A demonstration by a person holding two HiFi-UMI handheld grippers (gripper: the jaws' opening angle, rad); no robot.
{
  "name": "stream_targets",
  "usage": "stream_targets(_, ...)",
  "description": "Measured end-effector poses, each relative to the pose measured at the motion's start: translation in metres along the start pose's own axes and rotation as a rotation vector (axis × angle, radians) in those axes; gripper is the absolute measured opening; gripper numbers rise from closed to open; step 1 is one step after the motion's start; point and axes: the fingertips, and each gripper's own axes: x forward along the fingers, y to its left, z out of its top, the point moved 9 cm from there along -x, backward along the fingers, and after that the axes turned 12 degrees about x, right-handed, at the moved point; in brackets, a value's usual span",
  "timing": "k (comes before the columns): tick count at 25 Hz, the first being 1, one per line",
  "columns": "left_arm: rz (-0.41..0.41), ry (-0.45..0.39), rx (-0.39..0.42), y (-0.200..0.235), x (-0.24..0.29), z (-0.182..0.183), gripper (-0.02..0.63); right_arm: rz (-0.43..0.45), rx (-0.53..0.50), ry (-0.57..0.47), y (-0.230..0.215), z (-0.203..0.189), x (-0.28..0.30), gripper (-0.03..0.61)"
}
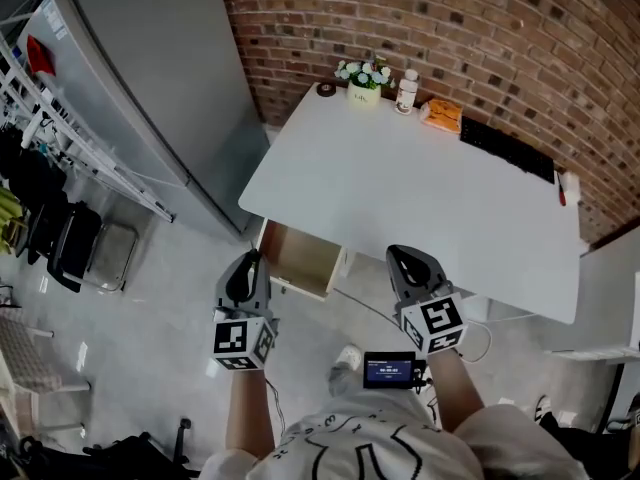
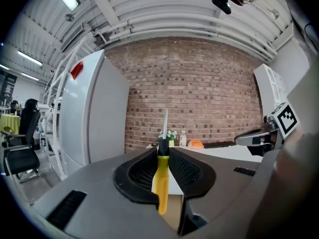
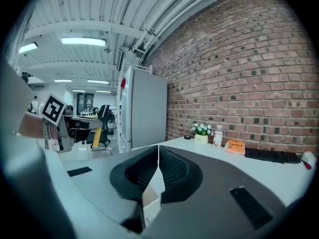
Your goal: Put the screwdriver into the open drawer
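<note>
The screwdriver (image 2: pixel 160 183) has a yellow handle, a black collar and a thin metal shaft that points up. My left gripper (image 2: pixel 163 152) is shut on its handle. In the head view the left gripper (image 1: pixel 251 260) hangs just left of the open wooden drawer (image 1: pixel 300 260), which sticks out from under the white table (image 1: pixel 400 188). There the screwdriver is hidden by the gripper body. My right gripper (image 1: pixel 401 252) is level with the table's front edge, to the right of the drawer. Its jaws (image 3: pixel 158 149) are shut with nothing between them. The right gripper view also catches the yellow handle (image 3: pixel 97 136).
At the table's back edge stand a flower pot (image 1: pixel 364 78), a white bottle (image 1: pixel 406 90), an orange packet (image 1: pixel 441 115) and a black keyboard (image 1: pixel 505 148). A tall grey fridge (image 1: pixel 150 78) stands left of the table, with a metal rack (image 1: pixel 60 138) beyond it. A brick wall lies behind.
</note>
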Motion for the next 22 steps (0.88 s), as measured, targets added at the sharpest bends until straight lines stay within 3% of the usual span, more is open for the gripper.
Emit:
stream_targets(6,-0.065,0.037,-0.01,-0.003,0.04,-0.012,0.077,-0.056,0.022,0.021,-0.02,-0.011,0.008,0.02)
stream_targets(13,-0.203,0.045,0.018,-0.018,0.084,-0.016,0.077,-0.196,0.097,0.016,-0.045,-0.028,-0.008,0.02)
stream_targets(22,-0.344,0.107,0.02,-0.019,0.103,-0.051,0.077,-0.299,0.151,0.066,-0.027,-0.06,-0.01,0.02)
